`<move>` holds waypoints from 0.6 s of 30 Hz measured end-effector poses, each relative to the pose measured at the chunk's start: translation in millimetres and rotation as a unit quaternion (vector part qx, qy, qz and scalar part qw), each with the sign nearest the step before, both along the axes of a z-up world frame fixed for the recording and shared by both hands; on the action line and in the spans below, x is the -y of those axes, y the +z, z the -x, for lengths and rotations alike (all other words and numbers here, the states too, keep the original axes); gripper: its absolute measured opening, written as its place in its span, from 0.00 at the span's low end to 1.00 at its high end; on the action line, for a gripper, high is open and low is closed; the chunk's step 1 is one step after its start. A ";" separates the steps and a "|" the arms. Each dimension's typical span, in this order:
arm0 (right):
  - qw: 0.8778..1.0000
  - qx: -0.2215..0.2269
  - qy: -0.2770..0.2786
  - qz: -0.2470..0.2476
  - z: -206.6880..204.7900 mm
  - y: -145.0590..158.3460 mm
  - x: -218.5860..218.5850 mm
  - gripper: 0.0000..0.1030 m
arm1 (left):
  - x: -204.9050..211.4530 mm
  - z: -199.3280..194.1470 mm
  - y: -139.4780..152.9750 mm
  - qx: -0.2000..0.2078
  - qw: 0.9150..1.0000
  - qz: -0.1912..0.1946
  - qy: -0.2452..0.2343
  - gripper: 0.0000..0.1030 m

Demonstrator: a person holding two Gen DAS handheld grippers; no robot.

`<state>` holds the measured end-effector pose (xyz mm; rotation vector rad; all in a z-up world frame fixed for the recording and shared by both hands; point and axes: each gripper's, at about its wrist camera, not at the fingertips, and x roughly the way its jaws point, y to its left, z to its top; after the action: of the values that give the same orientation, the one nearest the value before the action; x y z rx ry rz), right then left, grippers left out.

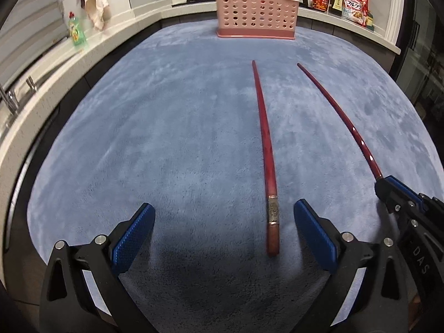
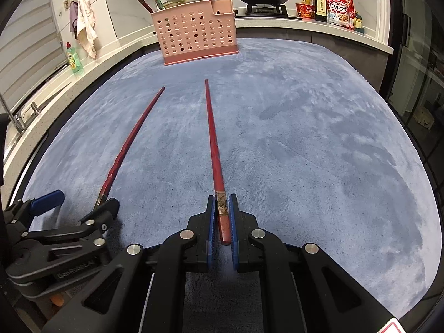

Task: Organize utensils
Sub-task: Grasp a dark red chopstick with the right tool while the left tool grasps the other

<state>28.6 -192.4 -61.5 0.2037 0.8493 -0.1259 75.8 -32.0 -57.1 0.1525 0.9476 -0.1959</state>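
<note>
Right gripper (image 2: 222,216) clamps chopstick (image 2: 215,149) at metal-banded butt; tip points toward pink holder (image 2: 195,32). Left gripper (image 1: 223,238) spread wide, empty, straddling second chopstick (image 1: 265,149) on blue tabletop (image 1: 152,116). Close at band, lift level.

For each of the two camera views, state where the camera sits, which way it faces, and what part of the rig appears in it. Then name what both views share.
Left wrist: on the left gripper, open around one red chopstick, facing the pink utensil basket; right gripper at its right edge.
Right wrist: on the right gripper, shut on the other red chopstick, facing the basket; left gripper at its lower left.
Shared: both chopsticks, basket, blue cloth, kitchen counter.
</note>
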 end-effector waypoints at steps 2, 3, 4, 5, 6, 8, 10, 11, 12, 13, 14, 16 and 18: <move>1.000 0.000 0.000 0.000 0.0 0.3 0.3 0.08 | -0.6 0.8 1.0 0.000 1.000 0.001 -0.004 0.90; 1.000 0.001 0.000 -0.001 0.5 -0.6 0.3 0.08 | -0.1 1.7 1.4 0.000 1.000 0.002 -0.007 0.88; 1.000 0.000 0.000 -0.001 0.4 -0.5 0.2 0.08 | 0.3 2.7 1.8 0.000 1.000 0.004 -0.012 0.83; 1.000 0.001 0.000 -0.002 0.5 -0.4 0.2 0.08 | 1.5 4.3 3.0 0.002 1.000 0.004 -0.017 0.78; 1.000 0.000 0.000 -0.002 0.6 -0.4 0.4 0.08 | 1.9 5.9 3.8 0.002 1.000 0.006 -0.024 0.74; 1.000 0.000 0.000 -0.002 0.7 -0.2 0.2 0.08 | 4.0 7.9 6.3 0.004 0.999 0.008 -0.035 0.57; 1.000 0.001 0.000 -0.002 0.7 -0.3 0.4 0.08 | 4.5 8.8 7.7 0.002 0.999 0.015 -0.044 0.45; 1.000 0.000 0.000 -0.003 1.0 0.0 0.5 0.08 | 3.5 8.7 8.3 -0.001 0.999 0.018 -0.045 0.39; 1.000 0.000 0.000 -0.004 1.2 0.3 0.7 0.08 | 2.8 8.3 8.7 -0.004 0.999 0.023 -0.047 0.36; 1.000 0.000 0.000 -0.004 1.3 0.2 0.7 0.08 | 1.3 7.3 9.2 -0.006 0.998 0.028 -0.047 0.29; 1.000 0.000 0.000 -0.005 1.4 0.4 0.8 0.08 | -1.5 5.7 10.1 -0.011 0.998 0.036 -0.046 0.21; 1.000 -0.001 -0.001 -0.007 1.6 0.7 0.8 0.08 | -7.4 3.3 11.7 -0.024 0.997 0.056 -0.045 0.10; 1.000 -0.002 0.000 -0.007 1.2 0.7 0.9 0.08 | -12.7 1.1 13.8 -0.036 0.995 0.076 -0.046 0.09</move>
<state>27.4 -193.3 -60.8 0.2163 0.8538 -0.1210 74.7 -19.4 -43.4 0.0496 0.9940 -0.3592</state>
